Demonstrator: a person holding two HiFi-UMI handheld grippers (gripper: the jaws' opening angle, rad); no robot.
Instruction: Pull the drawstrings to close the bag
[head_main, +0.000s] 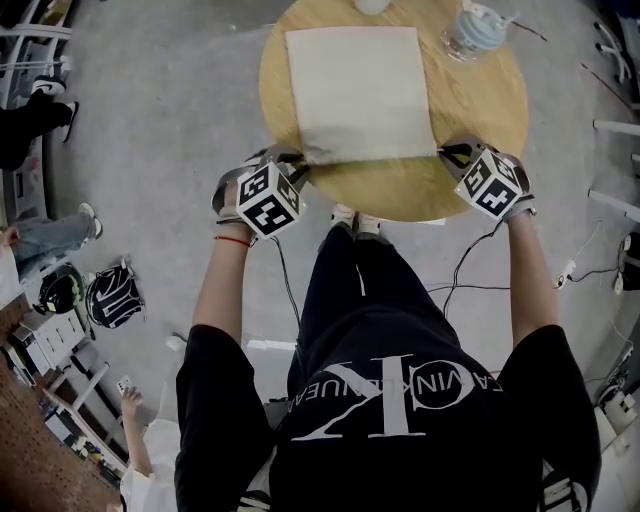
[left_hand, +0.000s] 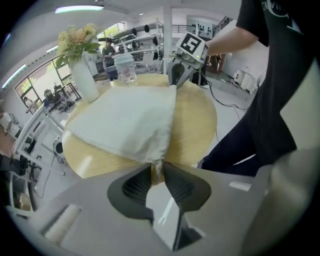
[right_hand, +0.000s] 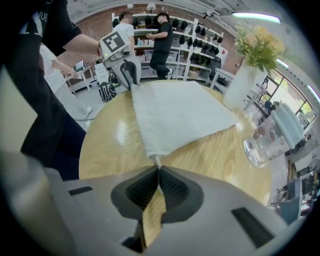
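Cream drawstring bag (head_main: 360, 90) lying flat on a round wooden table (head_main: 480, 125), left gripper (left_hand: 157, 169) nipped narrow onto the drawstring (left_hand: 158, 165) at one near corner, right gripper (right_hand: 158, 169) clamped tight on the other corner's, black T-shirt (head_main: 400, 430) with a big CK logo (smaller lettering only partly legible).

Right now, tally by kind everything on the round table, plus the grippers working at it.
Cloth bag: 1
Vase of flowers: 1
Clear glass jar: 1
Grippers: 2, the left gripper and the right gripper
Total: 5
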